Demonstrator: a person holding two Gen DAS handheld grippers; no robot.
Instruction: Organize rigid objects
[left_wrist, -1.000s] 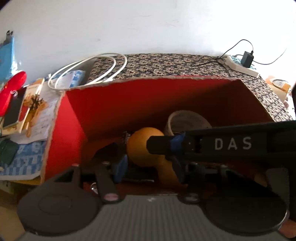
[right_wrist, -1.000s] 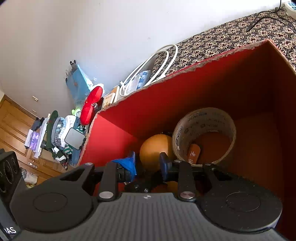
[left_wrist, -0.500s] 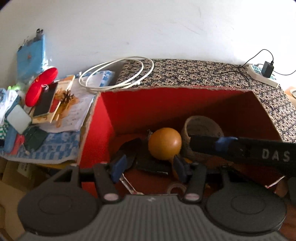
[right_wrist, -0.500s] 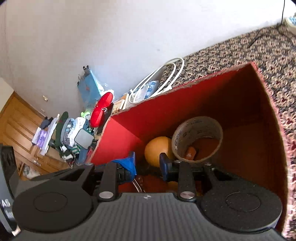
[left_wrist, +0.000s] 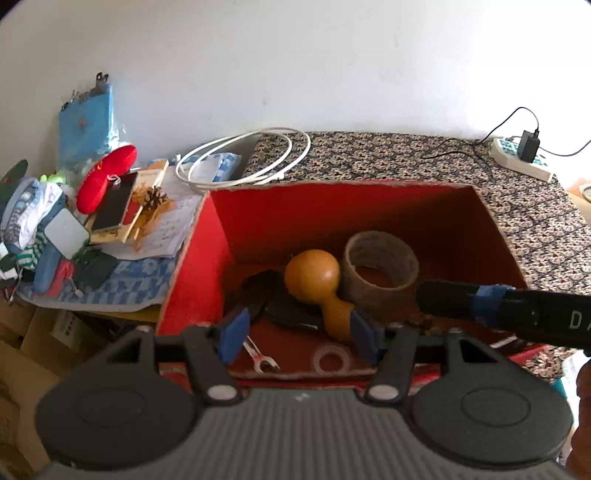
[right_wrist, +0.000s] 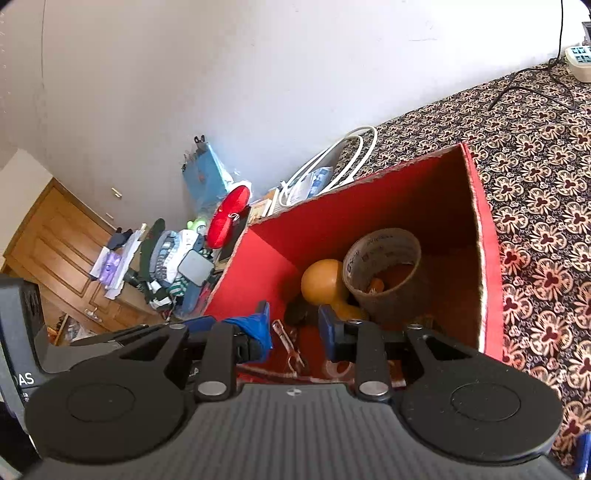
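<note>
Black tongs (left_wrist: 301, 334) with blue pads (left_wrist: 233, 331), silver screws, ribbed grey housing, white lettering.

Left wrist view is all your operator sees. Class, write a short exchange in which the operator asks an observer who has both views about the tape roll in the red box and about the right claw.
Operator: Is anything lying inside the tape roll?
Observer: Yes. The right wrist view looks into the tape roll and shows a small orange object at its bottom.
Operator: I see the right claw only from the side. Is it gripping something?
Observer: No. The right claw has its pads apart, with nothing between them.
</note>
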